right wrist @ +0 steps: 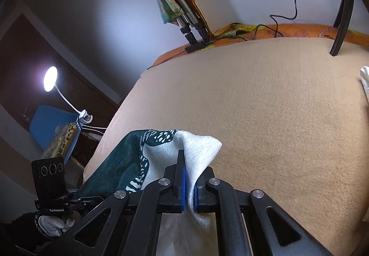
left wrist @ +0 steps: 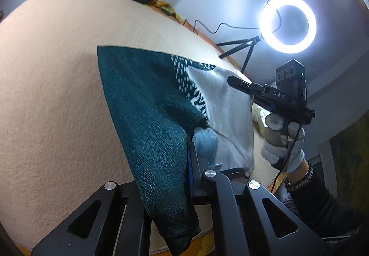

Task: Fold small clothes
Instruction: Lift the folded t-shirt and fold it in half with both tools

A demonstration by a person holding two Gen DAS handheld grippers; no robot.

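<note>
Cloth (left wrist: 147, 104), dark teal at one end and white at the other with a dotted and striped band between, hangs stretched between the two grippers above a beige blanket (left wrist: 50, 94). Its far teal edge lies on or just over the blanket; which, I cannot tell.

In the left wrist view the left gripper (left wrist: 196, 143) is clamped on the near edge where teal meets white, and the teal part drapes down over its linkage. The right gripper (left wrist: 233, 82), held by a hand in a white knit glove (left wrist: 281, 140), pinches the white end at the far side of the cloth.

In the right wrist view the right gripper (right wrist: 189, 177) shows its blue pads (right wrist: 183, 186) pressed together on a fold of white fabric, which rises to a peak ahead of them. The left gripper's body (right wrist: 49, 177) sits low at the left, with the gloved hand (right wrist: 53, 225) beneath it.

A lit ring light (left wrist: 287, 24) on a small tripod stands past the blanket's far edge, on an orange patterned sheet (right wrist: 299, 31). A folded tripod (right wrist: 182, 11) leans at the back. A round lamp (right wrist: 50, 78) on a white gooseneck glows beside a blue chair (right wrist: 46, 124).
</note>
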